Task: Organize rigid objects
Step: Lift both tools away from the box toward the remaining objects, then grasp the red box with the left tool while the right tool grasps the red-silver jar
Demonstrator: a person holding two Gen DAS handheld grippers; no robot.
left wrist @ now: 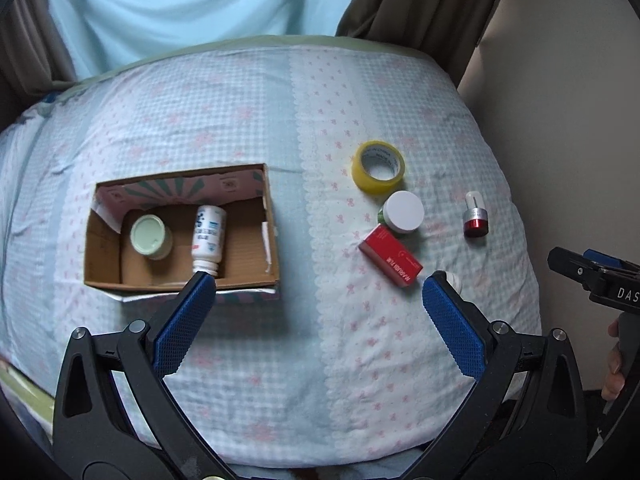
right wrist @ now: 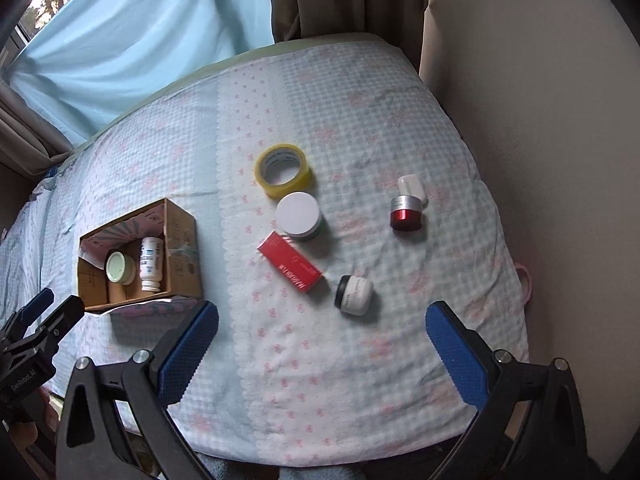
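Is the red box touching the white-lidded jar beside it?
Cannot tell. In both wrist views the red box meets the white-lidded jar with no visible bedspread between them, but the jar's lid overhangs the box's far end, hiding any real contact.

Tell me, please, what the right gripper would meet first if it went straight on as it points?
Probably the white jar lying on its side; the right gripper is open and empty, and nothing lies nearer on the bed, though depth is unclear.

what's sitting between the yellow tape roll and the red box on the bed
A white-lidded jar sits between the tape roll and the red box, seemingly touching the box; both views show it.
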